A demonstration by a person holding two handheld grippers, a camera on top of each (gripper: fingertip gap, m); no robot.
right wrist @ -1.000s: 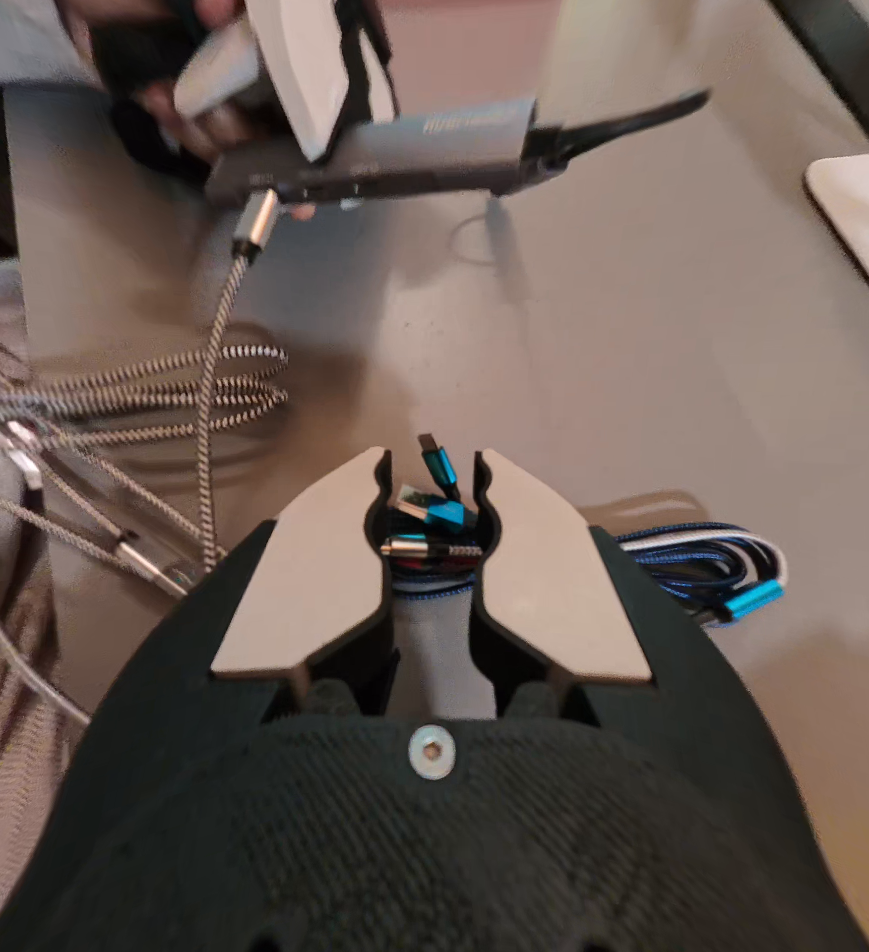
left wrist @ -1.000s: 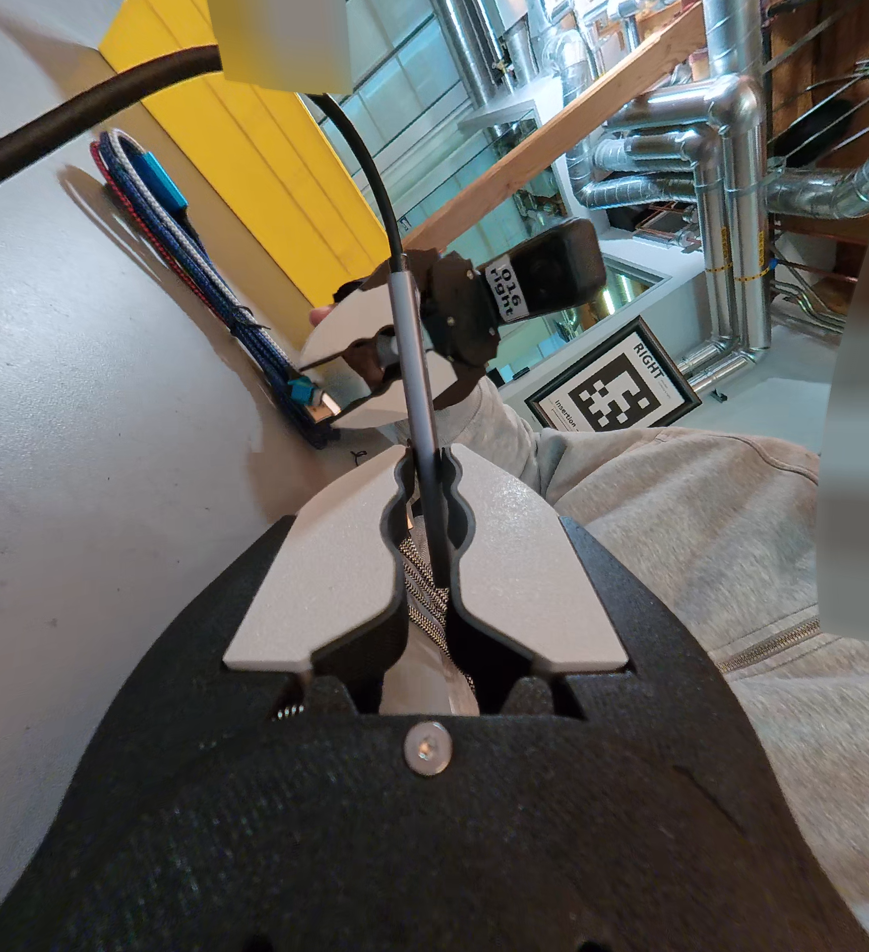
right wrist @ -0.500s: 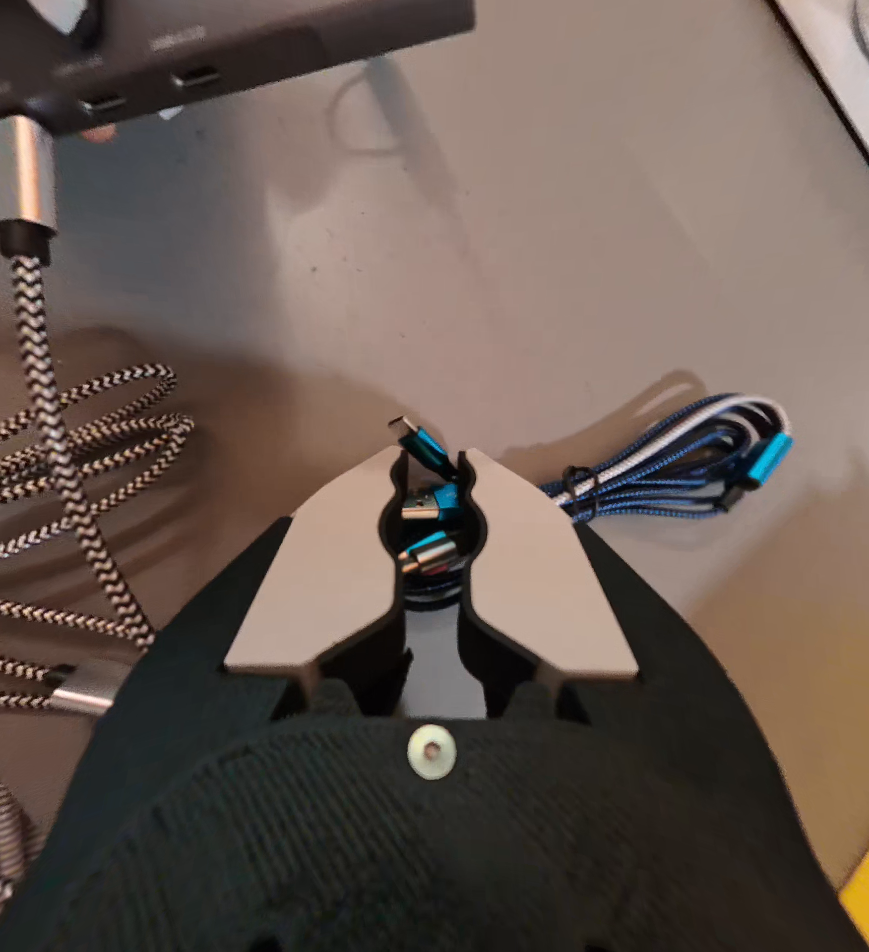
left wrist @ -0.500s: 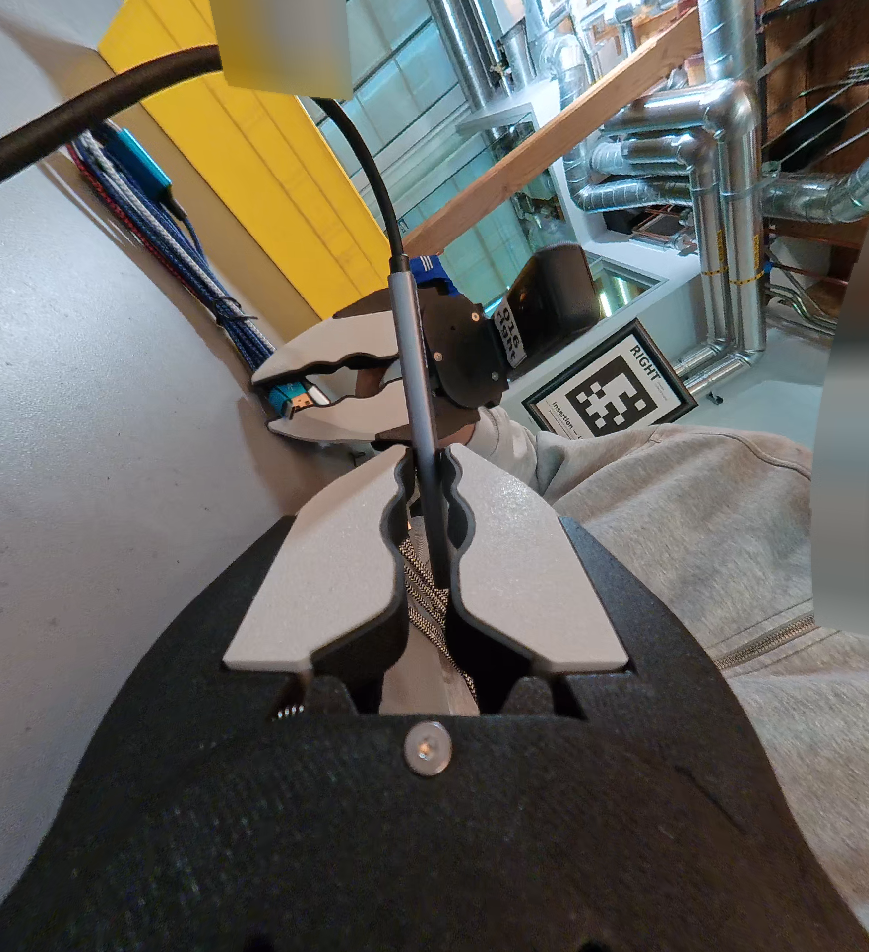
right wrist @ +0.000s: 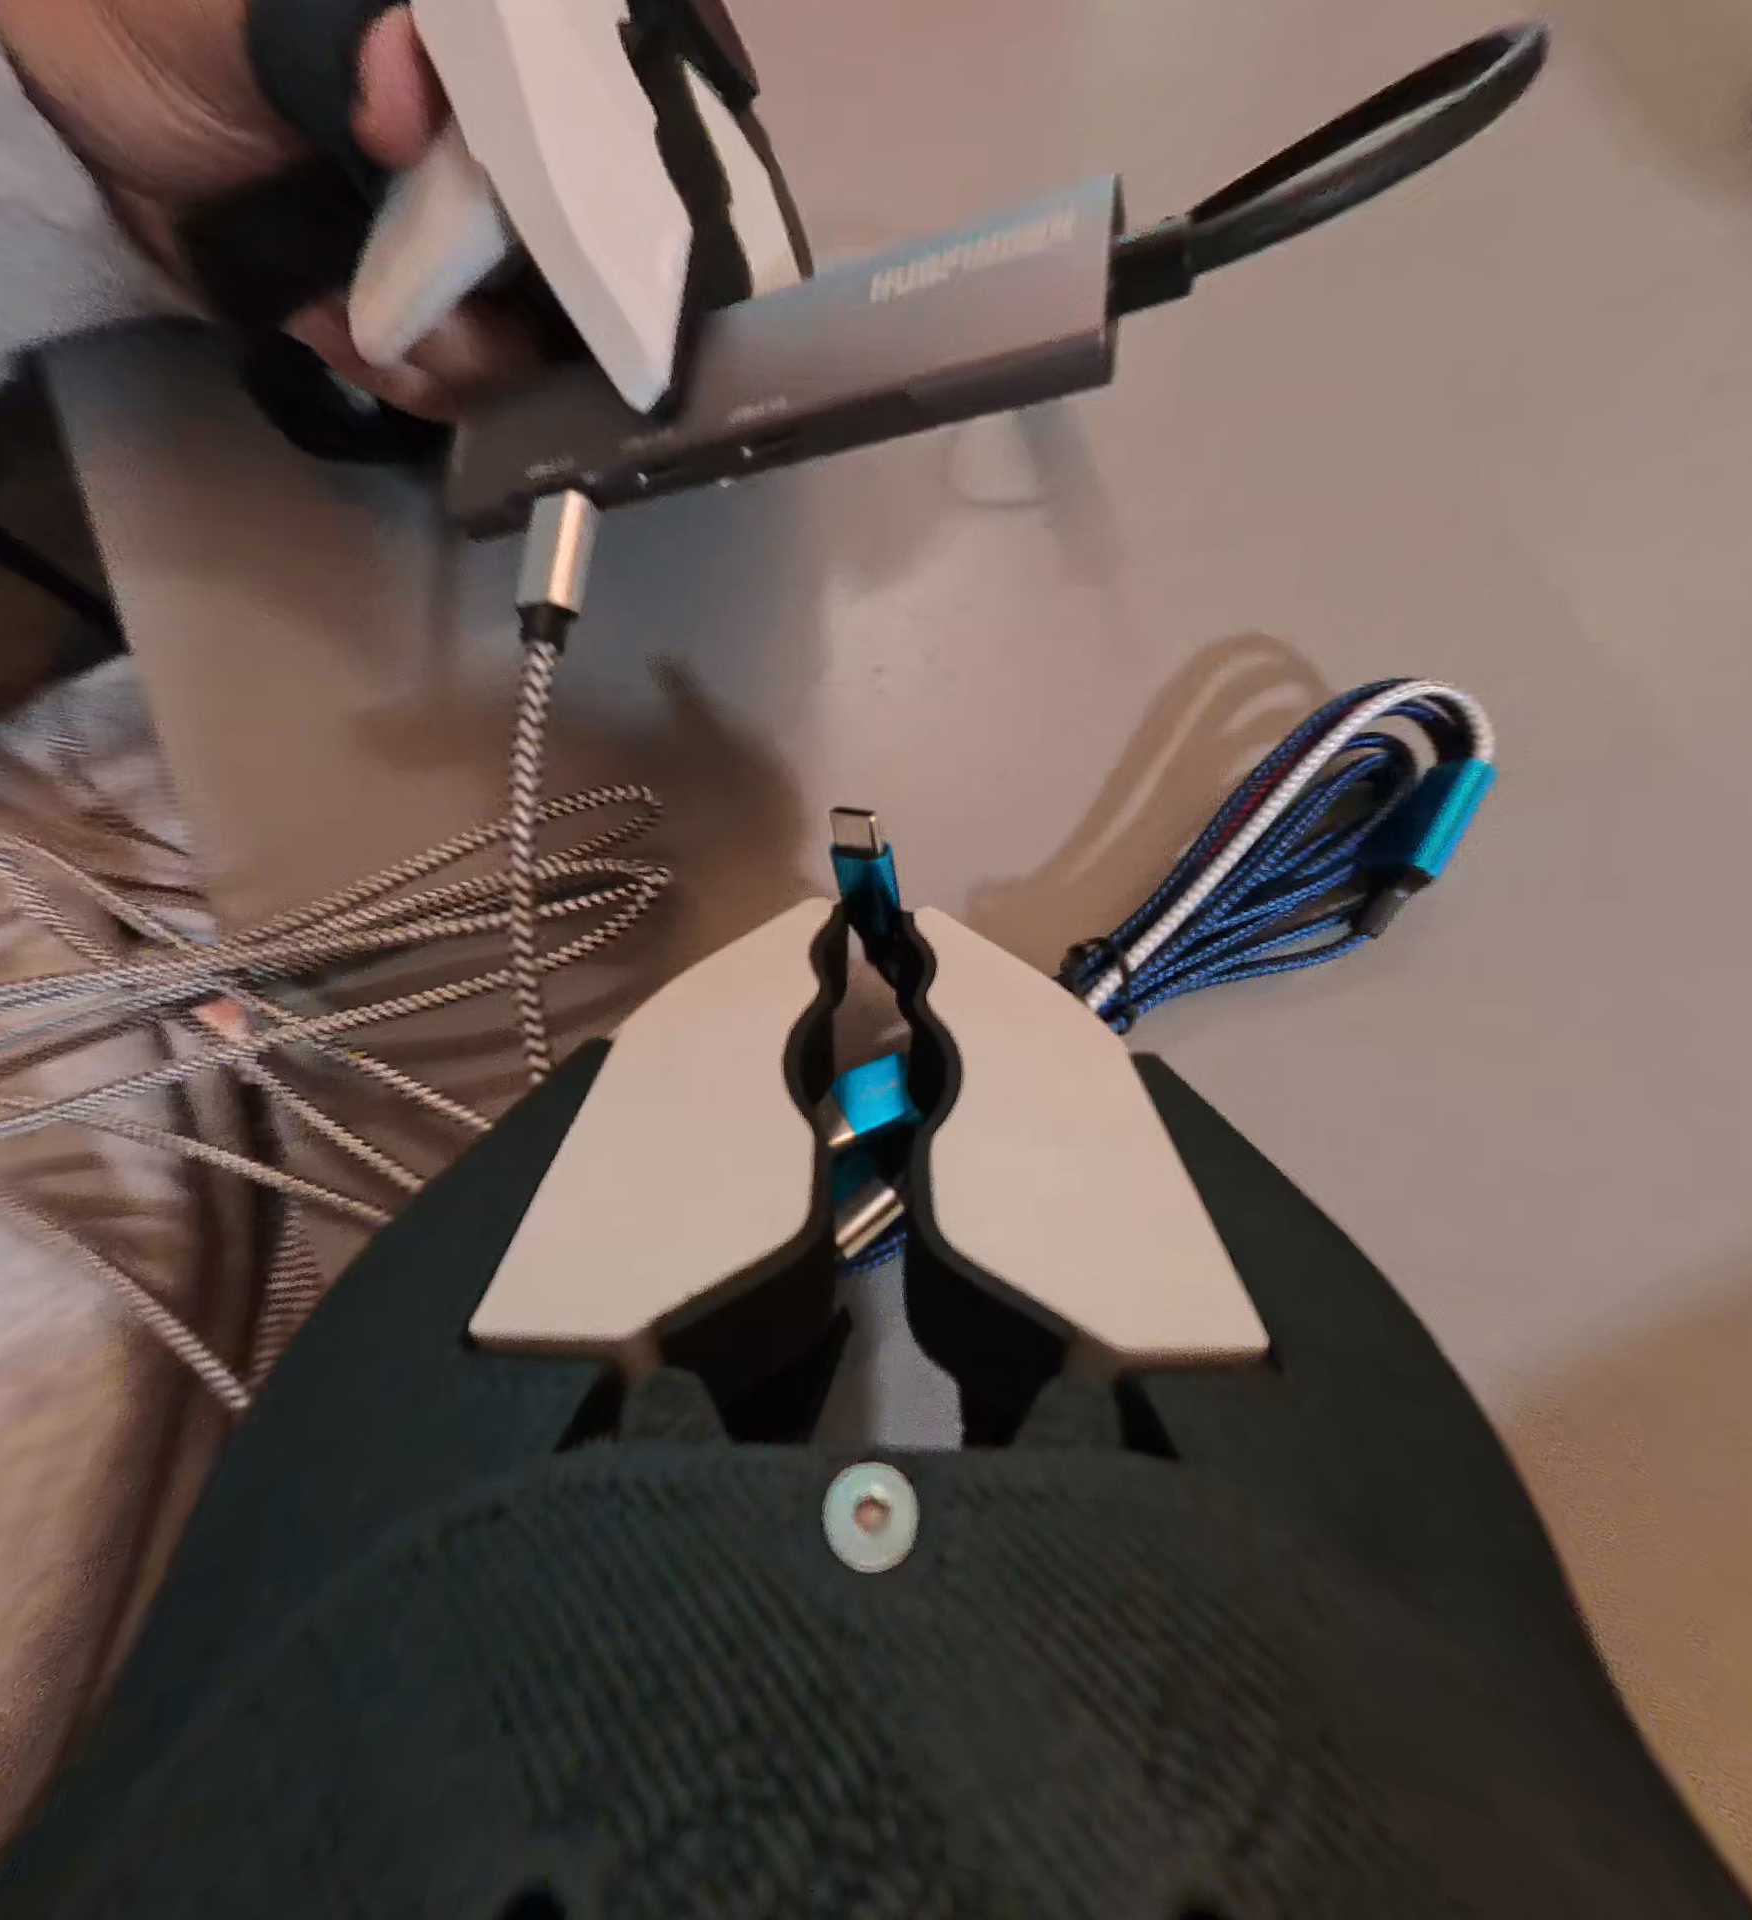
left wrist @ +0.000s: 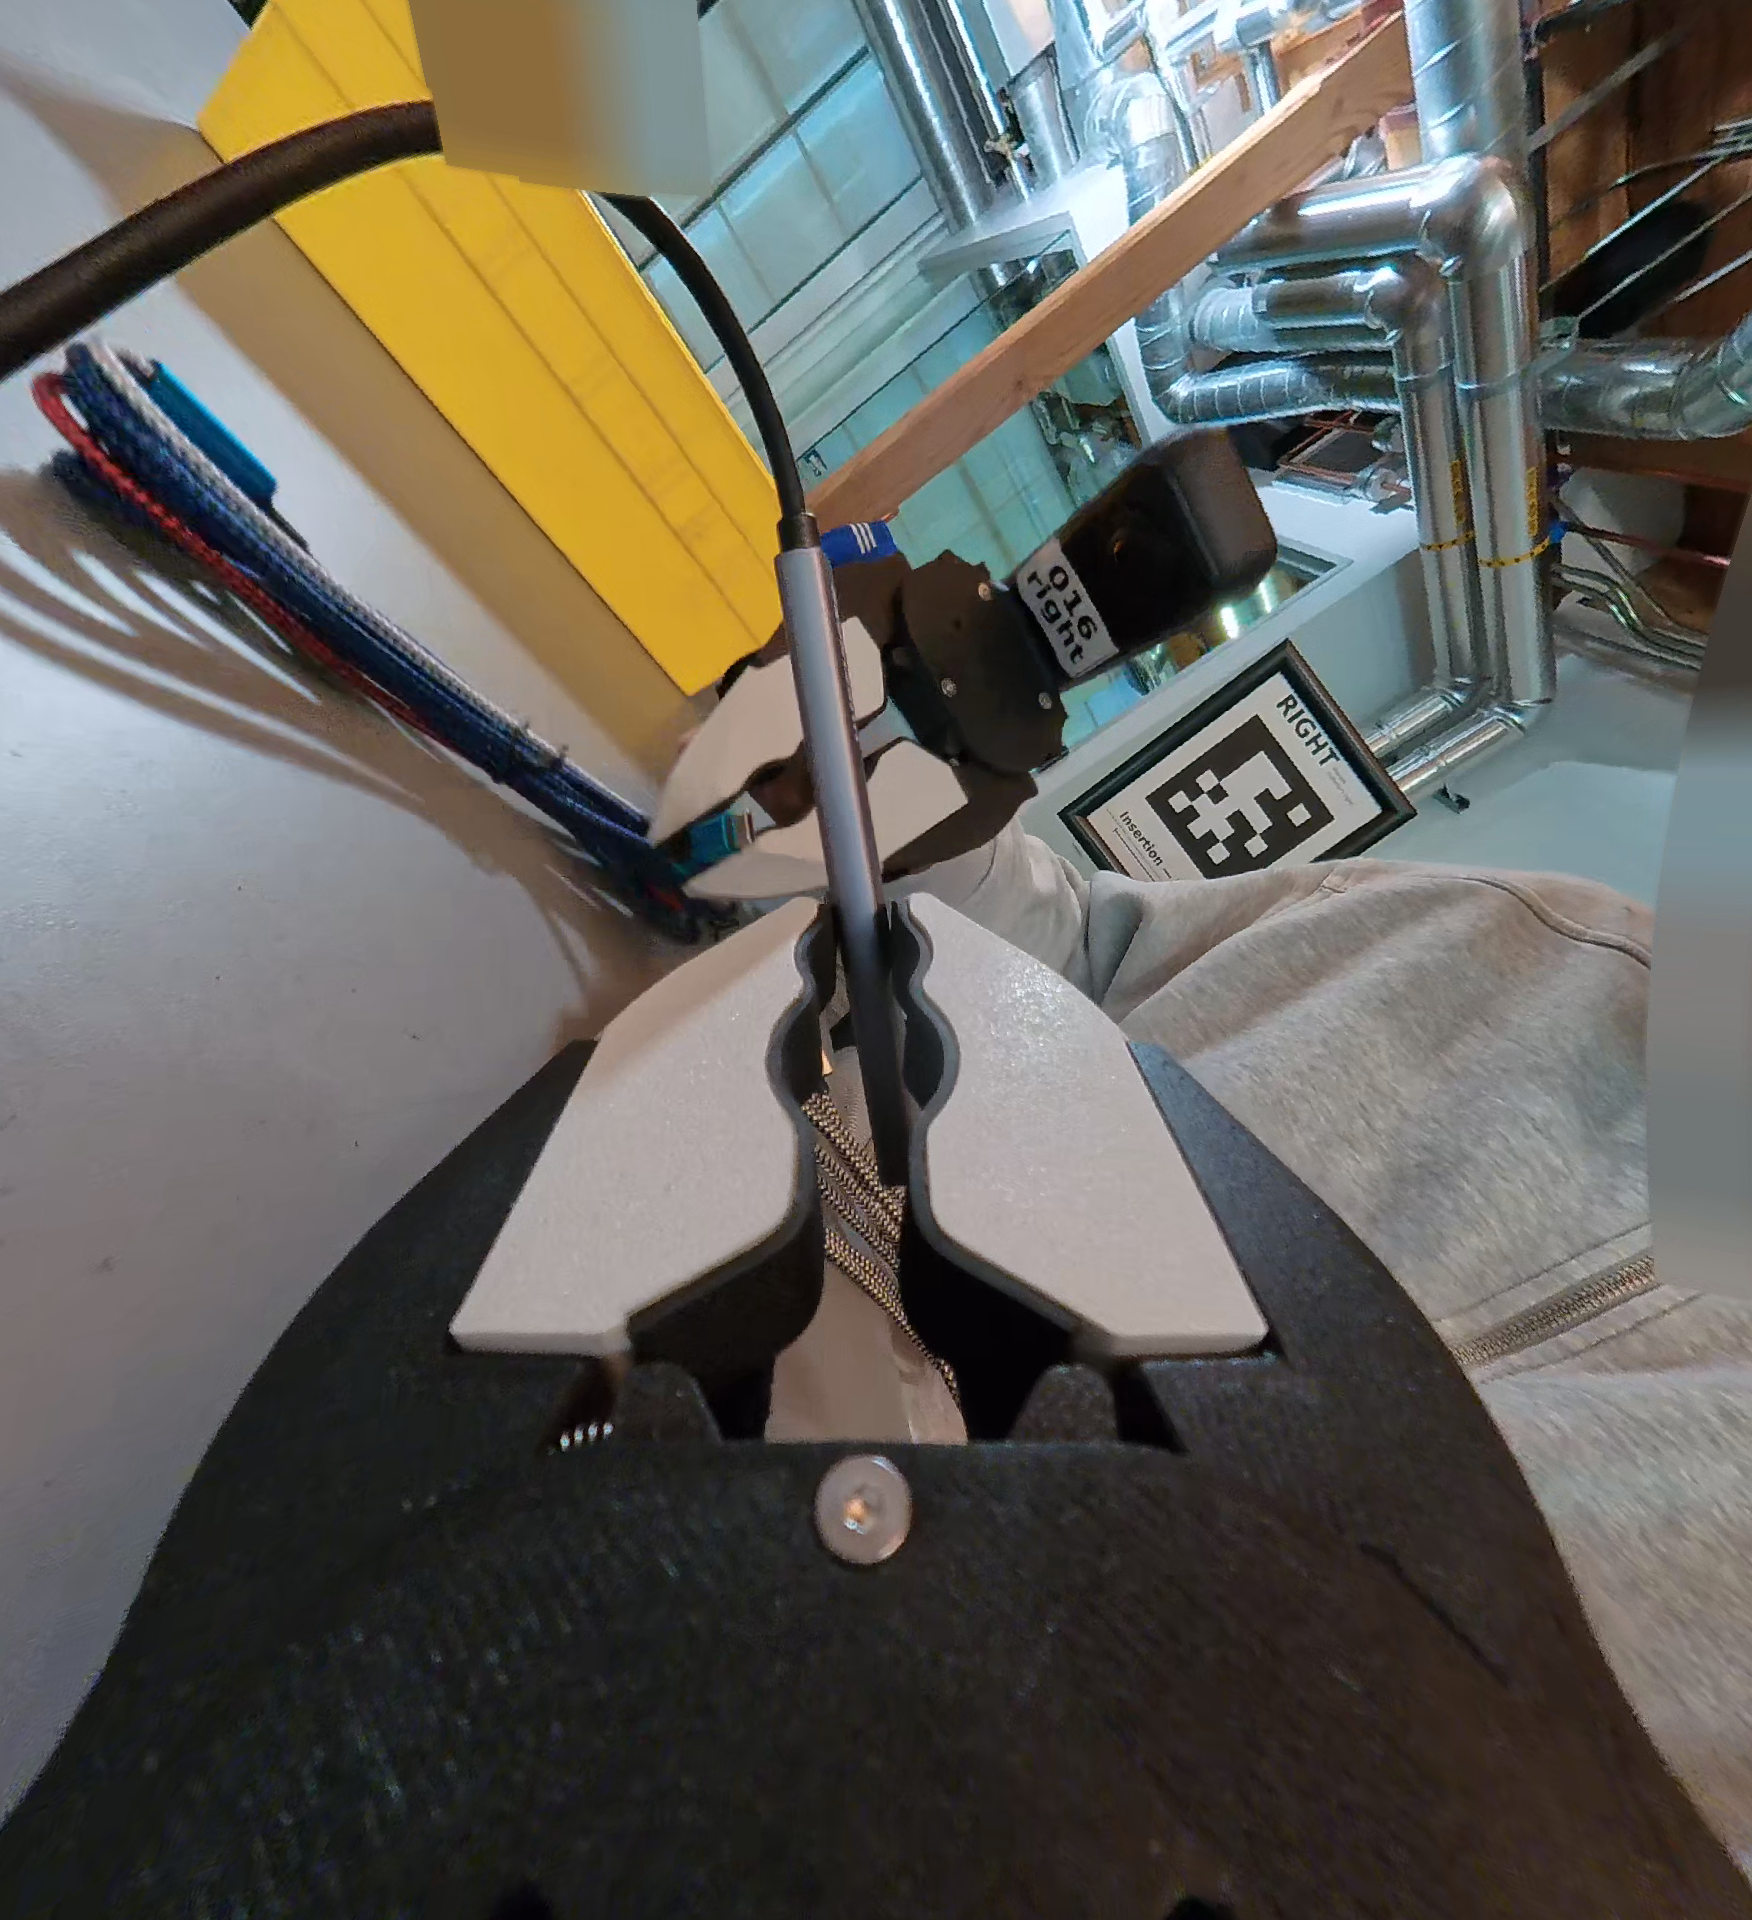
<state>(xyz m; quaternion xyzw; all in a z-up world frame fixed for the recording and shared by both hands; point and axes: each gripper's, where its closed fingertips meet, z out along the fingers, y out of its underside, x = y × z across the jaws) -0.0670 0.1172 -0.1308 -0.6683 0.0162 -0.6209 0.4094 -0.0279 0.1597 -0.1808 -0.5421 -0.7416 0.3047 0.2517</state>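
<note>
A slim grey hub (right wrist: 913,343) is held above the grey table (right wrist: 1371,520), pinched edge-on between the fingers of the left gripper (left wrist: 864,935); in the left wrist view it shows as a thin grey bar (left wrist: 830,748) rising from between the closed jaws. A black cable (right wrist: 1350,145) leaves its far end in a loop, and a silver plug (right wrist: 558,556) sits in a port at its near end, trailing a black-and-white braided cable (right wrist: 524,831) down to a loose heap of the same cable (right wrist: 352,935) lying at the table's edge. The right gripper (right wrist: 877,920) is pressed together on a blue connector (right wrist: 867,868), whose bare metal tip points toward the hub's row of ports but stands apart from it. Two more blue connectors (right wrist: 867,1101) of the same lead hang in the gap behind the fingertips. To the right of that gripper, a bundle of blue, white and red braided cables (right wrist: 1298,842) lies on the table, tied near one end, with a blue connector at its far loop. In the left wrist view the right gripper (left wrist: 737,831) shows beyond the hub, close over the end of that bundle (left wrist: 332,623), with a yellow panel (left wrist: 539,364), a framed black-and-white marker card (left wrist: 1236,790) and silver ducts (left wrist: 1423,312) behind. A grey sleeve (left wrist: 1423,1091) fills the right side.
</note>
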